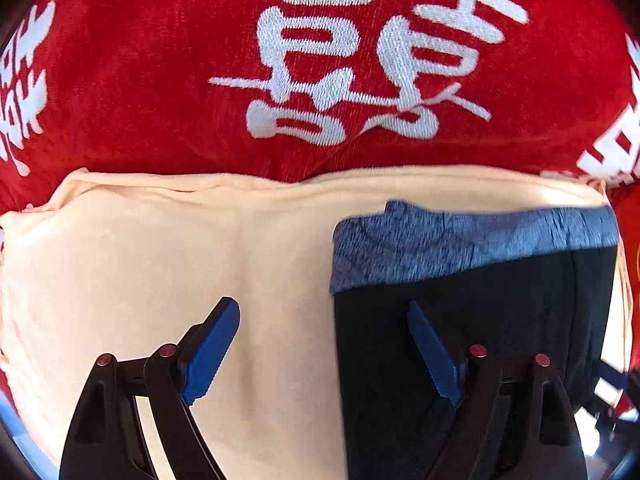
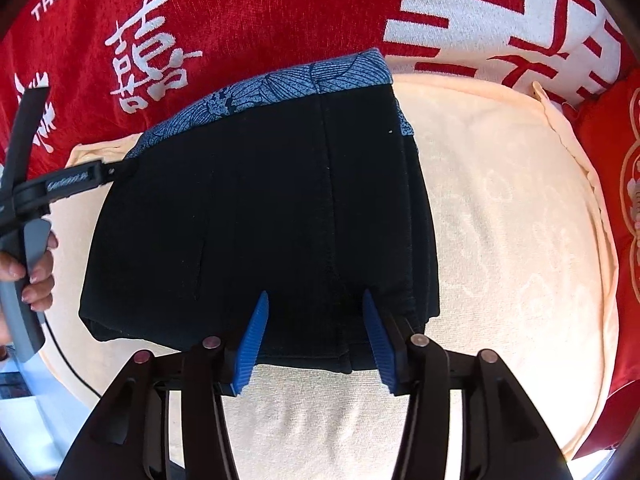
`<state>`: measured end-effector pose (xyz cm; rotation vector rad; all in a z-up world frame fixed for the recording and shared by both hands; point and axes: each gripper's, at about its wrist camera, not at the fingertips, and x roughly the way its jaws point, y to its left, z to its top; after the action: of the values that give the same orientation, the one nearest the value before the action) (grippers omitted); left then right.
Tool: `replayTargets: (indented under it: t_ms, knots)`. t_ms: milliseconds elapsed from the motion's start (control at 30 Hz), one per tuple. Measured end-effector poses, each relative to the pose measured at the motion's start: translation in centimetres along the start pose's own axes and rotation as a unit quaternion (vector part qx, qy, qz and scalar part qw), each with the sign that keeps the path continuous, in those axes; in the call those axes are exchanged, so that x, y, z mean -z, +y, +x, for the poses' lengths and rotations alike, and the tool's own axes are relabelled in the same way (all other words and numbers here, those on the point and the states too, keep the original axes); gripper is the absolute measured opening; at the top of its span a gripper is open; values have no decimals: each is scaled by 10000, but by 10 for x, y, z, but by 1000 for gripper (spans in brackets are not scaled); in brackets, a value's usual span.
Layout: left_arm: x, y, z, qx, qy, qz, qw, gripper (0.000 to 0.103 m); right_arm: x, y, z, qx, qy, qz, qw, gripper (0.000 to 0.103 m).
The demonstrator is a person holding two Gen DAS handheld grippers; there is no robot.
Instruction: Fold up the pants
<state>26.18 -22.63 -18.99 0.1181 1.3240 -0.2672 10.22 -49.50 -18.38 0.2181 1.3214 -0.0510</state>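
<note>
The black pants [image 2: 260,220] with a blue patterned waistband [image 2: 280,88] lie folded into a compact rectangle on a cream towel [image 2: 500,220]. In the left wrist view the pants [image 1: 472,340] fill the lower right, waistband [image 1: 460,240] at the far edge. My left gripper [image 1: 324,320] is open, its left finger over the towel, its right finger over the pants' left edge. My right gripper [image 2: 314,312] is open and empty, fingers just above the near edge of the pants. The left gripper's body [image 2: 60,184] shows beside the pants' left side.
A red blanket with white characters [image 1: 320,60] lies beyond the towel [image 1: 160,280]. A white and red patterned cloth [image 2: 500,20] is at the far right, a red cushion [image 2: 612,200] along the right edge. A hand [image 2: 36,272] holds the left gripper's handle.
</note>
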Motion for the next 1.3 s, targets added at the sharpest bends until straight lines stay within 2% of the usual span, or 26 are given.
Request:
replayTargets:
  t_ms: [133, 233, 333, 467, 600, 800, 1033, 1300]
  knots:
    - [16, 7, -15, 28, 29, 141, 9999, 87, 4, 7, -6, 201, -15, 68, 9998, 61]
    - [32, 9, -26, 301, 207, 108, 9993, 87, 13, 9, -13, 281, -50, 174, 9994, 63]
    - [46, 10, -31, 533, 315, 70, 9981, 87, 24, 9, -23, 165, 11, 347, 9993, 72]
    - [55, 5, -31, 752, 427, -12, 9963, 87, 35, 3, -29, 74, 236, 539, 9982, 72]
    - [58, 4, -27, 710, 516, -59, 9961, 87, 37, -8, -38, -42, 275, 641, 9976, 77]
    - [55, 0, -34, 594, 527, -206, 9966, 87, 27, -34, -42, -321, 336, 926, 9946, 78]
    - [48, -2, -32, 553, 565, -551, 9954, 87, 7, -55, -47, -424, 349, 724, 9959, 79]
    - [42, -13, -23, 469, 662, -573, 9951, 87, -3, -81, -34, -622, 525, 835, 9932, 80]
